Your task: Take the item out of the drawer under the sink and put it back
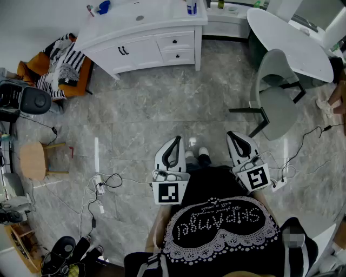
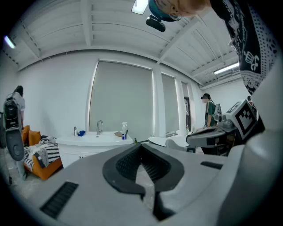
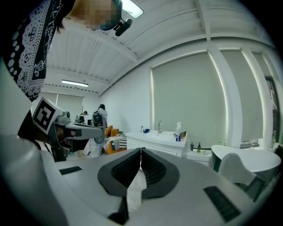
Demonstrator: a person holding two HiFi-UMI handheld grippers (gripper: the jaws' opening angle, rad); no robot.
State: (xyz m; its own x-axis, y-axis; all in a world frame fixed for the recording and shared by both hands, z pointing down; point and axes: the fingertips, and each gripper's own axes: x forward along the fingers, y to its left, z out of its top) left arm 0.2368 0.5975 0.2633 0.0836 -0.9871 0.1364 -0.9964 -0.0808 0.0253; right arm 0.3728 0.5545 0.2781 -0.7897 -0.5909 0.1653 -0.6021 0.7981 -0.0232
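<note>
**Both tools shut and empty, well short of the vanity**

Grey marble-look floor (image 1: 162,108) filled the middle of the head view, and across it stood the white vanity cabinet (image 1: 102,46), well apart from the person. The left tool (image 1: 175,139) was held low beside the body, its ribbed black pads pressed together, nothing between them. Same story on the other side: the right tool (image 1: 233,134) had its jaws together too, pinching nothing and touching nothing. Both pointed roughly level toward the cabinet.

And the drawers (image 1: 175,47) under the counter (image 1: 157,16)? Both fronts were closed, so the item was out of sight. The sink (image 1: 140,18) sat in the counter top, with a spray bottle (image 1: 191,6) at its right end.

For writing, each tool carried a cube with a black-and-white square marker (image 1: 170,192). White lettering ran across the person's black top (image 1: 216,222), upside down to the camera and too distorted to read with certainty.
</note>
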